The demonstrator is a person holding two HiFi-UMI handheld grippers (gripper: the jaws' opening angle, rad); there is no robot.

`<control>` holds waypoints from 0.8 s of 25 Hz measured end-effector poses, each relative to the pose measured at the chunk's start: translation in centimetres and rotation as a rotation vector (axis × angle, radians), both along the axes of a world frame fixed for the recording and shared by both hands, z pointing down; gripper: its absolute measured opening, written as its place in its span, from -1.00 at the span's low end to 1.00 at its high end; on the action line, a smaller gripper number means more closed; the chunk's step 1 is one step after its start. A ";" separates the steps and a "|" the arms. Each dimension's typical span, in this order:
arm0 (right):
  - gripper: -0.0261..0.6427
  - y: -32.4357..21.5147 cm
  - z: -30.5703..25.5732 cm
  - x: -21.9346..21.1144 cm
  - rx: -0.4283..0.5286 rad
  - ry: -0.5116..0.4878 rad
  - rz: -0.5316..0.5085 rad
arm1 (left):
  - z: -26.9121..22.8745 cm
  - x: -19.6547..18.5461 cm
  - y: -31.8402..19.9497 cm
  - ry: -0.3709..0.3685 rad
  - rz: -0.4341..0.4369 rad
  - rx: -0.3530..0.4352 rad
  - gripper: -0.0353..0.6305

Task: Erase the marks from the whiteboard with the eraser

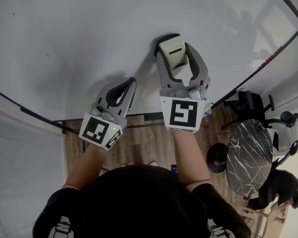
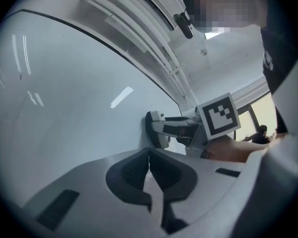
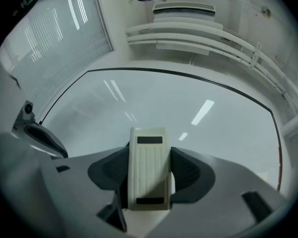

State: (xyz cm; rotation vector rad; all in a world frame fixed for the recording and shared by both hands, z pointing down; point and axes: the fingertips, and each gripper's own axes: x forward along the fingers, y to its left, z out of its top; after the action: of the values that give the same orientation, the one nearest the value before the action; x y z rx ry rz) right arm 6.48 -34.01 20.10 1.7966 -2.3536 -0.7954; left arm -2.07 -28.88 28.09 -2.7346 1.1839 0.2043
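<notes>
Glossy white, black-framed whiteboard [image 1: 89,43]: a wiping stroke looks to be in hand.
Left tool [image 2: 150,162] pressed together, empty; right tool [image 1: 178,48] pinches the beige ribbed plastic eraser [image 3: 148,166], apparently against the board; next sweep probably goes to faint specks far beyond-left.

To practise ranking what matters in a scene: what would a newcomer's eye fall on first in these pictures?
The big whiteboard, nearly bare, fills the top of the head view. Low on it, the right gripper clamps a pale ribbed eraser against the board. The left gripper hangs shut and empty to its left.
</notes>
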 end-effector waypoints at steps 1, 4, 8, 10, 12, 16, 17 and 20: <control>-0.17 -0.2 0.1 -0.1 0.003 0.007 0.012 | 0.1 -0.2 0.1 0.001 -0.004 -0.003 -0.88; -0.17 -0.6 -0.1 -0.2 0.013 0.026 0.032 | 0.6 -0.7 0.2 0.004 -0.011 -0.015 -0.88; -0.17 -0.9 -0.1 0.3 0.015 0.010 0.030 | 1.2 -0.8 0.5 0.004 -0.023 -0.026 -0.88; -0.17 -1.1 -0.2 1.2 0.013 -0.004 0.042 | 1.3 -0.8 0.5 0.002 -0.028 -0.031 -0.88; -0.17 -1.4 -0.2 2.6 0.013 -0.017 0.063 | 1.4 -0.6 0.4 -0.001 -0.032 -0.035 -0.88; -0.17 -2.0 -0.1 6.6 0.008 -0.059 0.108 | 1.7 0.2 0.3 -0.005 -0.032 -0.036 -0.88; -0.17 -2.2 -0.1 7.8 0.009 -0.072 0.123 | 1.7 0.4 0.3 -0.005 -0.030 -0.036 -0.88; -0.17 -2.7 0.0 11.6 0.004 -0.109 0.163 | 1.7 1.2 0.2 -0.009 -0.027 -0.037 -0.88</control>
State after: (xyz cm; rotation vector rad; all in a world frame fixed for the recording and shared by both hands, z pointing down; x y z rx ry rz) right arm 18.13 -36.71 20.10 2.0507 -2.2310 -0.6990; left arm -0.82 -28.64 29.80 -2.7466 1.2332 0.1684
